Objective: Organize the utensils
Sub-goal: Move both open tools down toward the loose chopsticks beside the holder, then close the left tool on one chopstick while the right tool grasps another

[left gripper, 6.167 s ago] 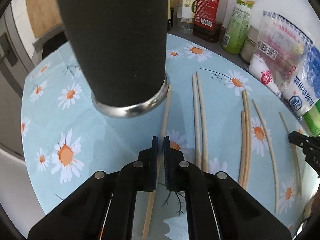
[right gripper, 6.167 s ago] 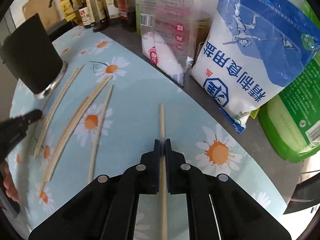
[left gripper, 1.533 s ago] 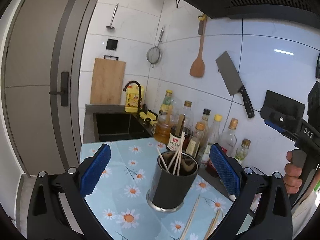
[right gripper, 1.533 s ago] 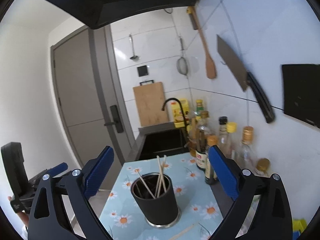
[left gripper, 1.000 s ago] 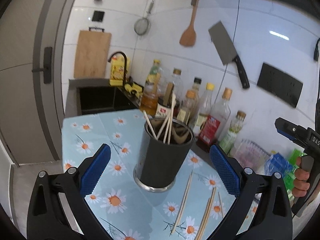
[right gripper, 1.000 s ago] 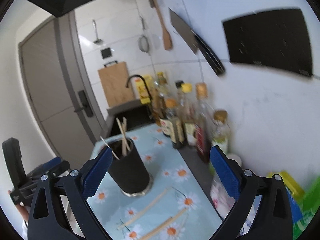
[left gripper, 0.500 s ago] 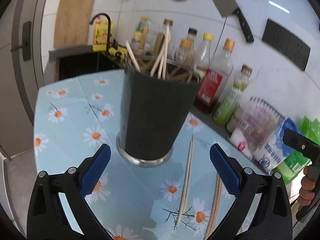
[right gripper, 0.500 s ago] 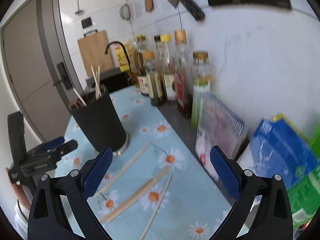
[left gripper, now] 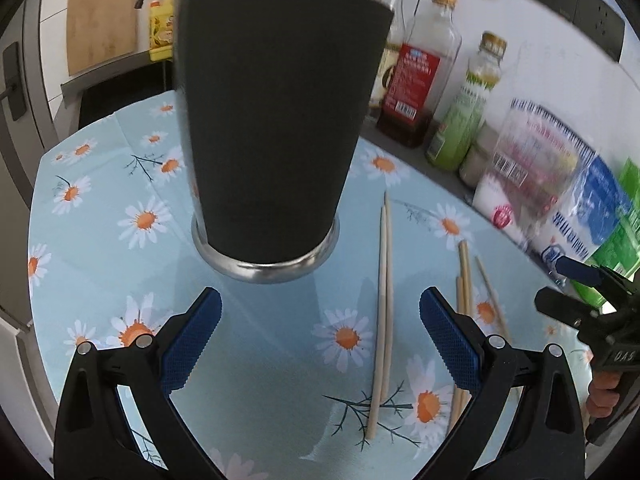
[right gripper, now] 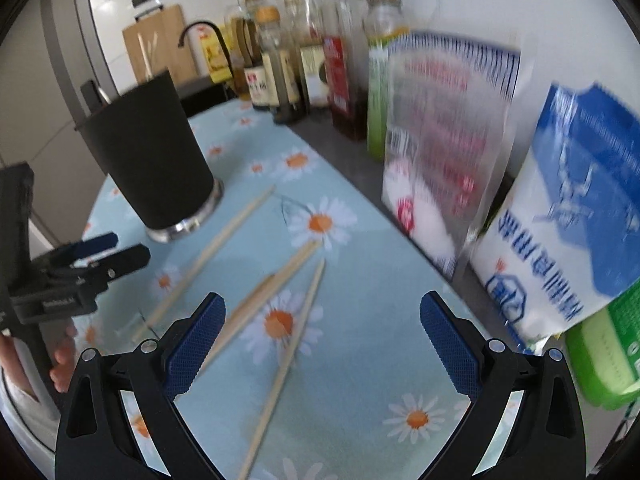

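Observation:
A black utensil cup [left gripper: 276, 128] with a steel base stands on the daisy-print cloth [left gripper: 120, 264]; chopstick tips poke out of its top. Several wooden chopsticks lie on the cloth: a pair [left gripper: 383, 304] right of the cup and more [left gripper: 464, 280] further right. My left gripper [left gripper: 320, 340] is open and empty, low over the cloth just in front of the cup. My right gripper [right gripper: 320, 340] is open and empty above the loose chopsticks [right gripper: 280, 284]. The cup [right gripper: 152, 160] and the left gripper [right gripper: 92, 264] show at the left of the right wrist view.
Sauce and oil bottles [left gripper: 416, 80] line the back wall. Bags of salt and sugar [right gripper: 560, 216] and a green pack [right gripper: 600, 352] stand along the right edge. A sink with a black tap [right gripper: 200, 36] and a cutting board [left gripper: 100, 8] lie behind the cloth.
Both grippers have come down from high above the counter to just over the cloth, still open. The left one now sits close before the cup, the right one over the loose chopsticks.

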`<state>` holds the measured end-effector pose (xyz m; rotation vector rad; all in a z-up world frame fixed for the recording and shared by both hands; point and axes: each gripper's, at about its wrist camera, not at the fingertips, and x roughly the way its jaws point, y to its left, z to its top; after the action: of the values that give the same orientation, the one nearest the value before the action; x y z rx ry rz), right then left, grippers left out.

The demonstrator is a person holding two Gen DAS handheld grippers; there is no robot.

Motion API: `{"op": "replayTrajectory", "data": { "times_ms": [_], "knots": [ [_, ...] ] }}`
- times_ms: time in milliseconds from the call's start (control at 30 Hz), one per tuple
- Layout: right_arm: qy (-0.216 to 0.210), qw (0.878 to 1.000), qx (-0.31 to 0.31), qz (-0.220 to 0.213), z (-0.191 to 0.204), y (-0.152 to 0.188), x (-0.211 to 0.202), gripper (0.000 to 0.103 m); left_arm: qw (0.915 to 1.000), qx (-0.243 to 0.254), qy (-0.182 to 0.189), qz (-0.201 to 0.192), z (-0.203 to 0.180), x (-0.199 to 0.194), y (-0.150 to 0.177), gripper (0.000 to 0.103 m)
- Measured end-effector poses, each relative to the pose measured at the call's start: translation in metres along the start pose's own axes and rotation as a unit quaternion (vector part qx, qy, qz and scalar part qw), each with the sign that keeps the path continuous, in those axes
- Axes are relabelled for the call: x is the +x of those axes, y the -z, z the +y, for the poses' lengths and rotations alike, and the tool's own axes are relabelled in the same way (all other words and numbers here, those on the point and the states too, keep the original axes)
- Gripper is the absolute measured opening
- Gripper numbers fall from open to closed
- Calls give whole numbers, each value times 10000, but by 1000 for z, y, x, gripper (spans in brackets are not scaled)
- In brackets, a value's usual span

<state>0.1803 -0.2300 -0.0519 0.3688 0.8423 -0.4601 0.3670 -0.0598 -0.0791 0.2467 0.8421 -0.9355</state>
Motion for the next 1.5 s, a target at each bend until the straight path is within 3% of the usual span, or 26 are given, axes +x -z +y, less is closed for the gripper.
{"op": "replayTrajectory", "data": {
  "times_ms": [100,200,300,467,633,867,1100,1200,1333,1500],
  "knots": [
    [50,9998,-23,177,0,8,12,94,9999,36,0,126,-1,8,0,97],
    [145,9994,-79,314,1,13,22,94,9992,139,-240,297,-2,19,0,97],
    [228,9987,-152,430,2,20,29,94,9985,229,-157,475,-6,30,2,97],
    [432,9975,-344,449,3,27,32,94,9947,637,-518,618,-20,43,4,97],
    [404,9974,-397,442,2,27,31,94,9968,440,-319,592,-15,40,1,97],
    [450,9973,-342,463,2,27,31,95,9939,490,-719,684,-13,46,-4,98],
    [486,9971,-307,493,2,26,31,95,9967,84,-506,630,-4,45,-11,97],
    [486,9973,-297,470,2,28,31,95,9967,-35,-638,507,3,39,-11,97],
    [544,9970,-239,493,3,29,30,95,9927,-46,-1011,660,5,49,-13,97],
    [648,9953,-89,710,4,25,33,95,9915,93,-1020,799,-6,56,-18,99]
  ]
}}
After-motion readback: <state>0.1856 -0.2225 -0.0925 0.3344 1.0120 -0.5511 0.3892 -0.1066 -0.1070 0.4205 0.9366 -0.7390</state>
